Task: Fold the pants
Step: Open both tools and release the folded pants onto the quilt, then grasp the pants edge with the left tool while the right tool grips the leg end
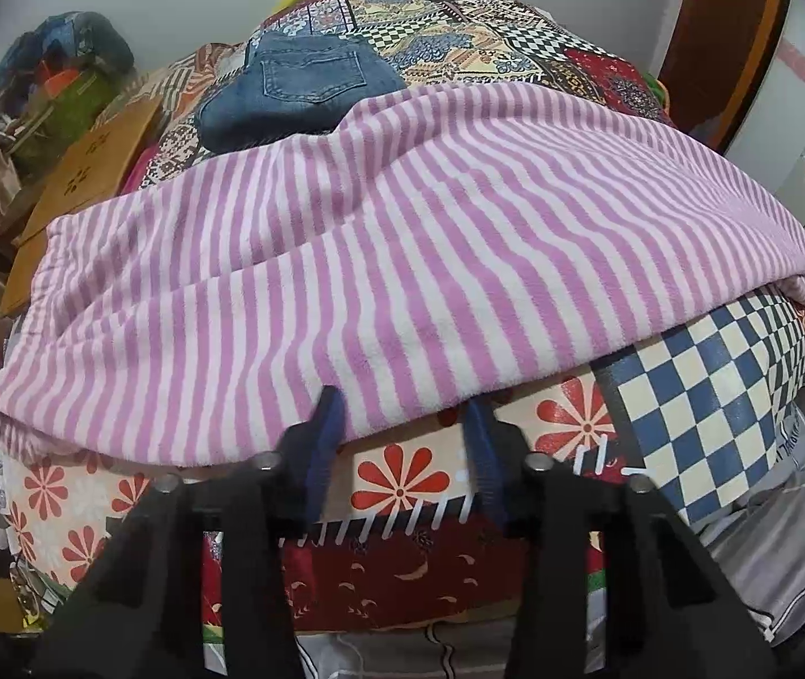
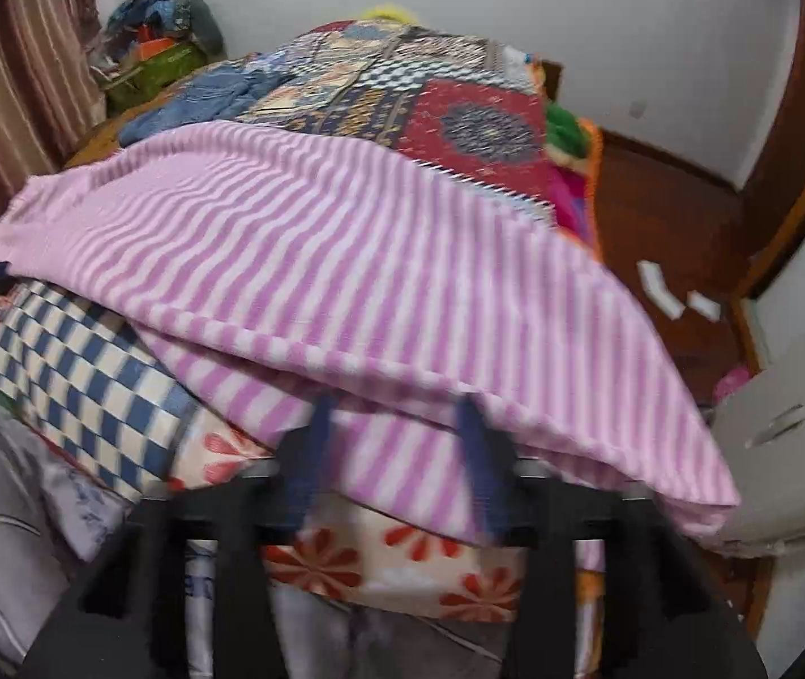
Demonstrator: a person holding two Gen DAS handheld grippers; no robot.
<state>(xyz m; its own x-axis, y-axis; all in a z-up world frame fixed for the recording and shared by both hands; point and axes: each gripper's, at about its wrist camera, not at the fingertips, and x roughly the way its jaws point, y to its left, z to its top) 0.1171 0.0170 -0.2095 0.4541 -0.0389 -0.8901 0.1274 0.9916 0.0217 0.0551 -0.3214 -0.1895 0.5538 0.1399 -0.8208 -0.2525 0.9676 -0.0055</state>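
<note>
Striped pink pants (image 1: 402, 260) lie across the patchwork bed (image 1: 714, 362), apparently folded once; further folds remain. Your left gripper (image 1: 402, 424) and right gripper (image 2: 397, 424) both stand apart at the near edge

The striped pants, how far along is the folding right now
Done: the striped pants already lie doubled along the near edge, two layers showing in the right wrist view. In hand: both grippers sit open at that edge, left gripper and right gripper, neither clamped. Left: grasping, then folding across. The folded jeans sit behind.
</note>
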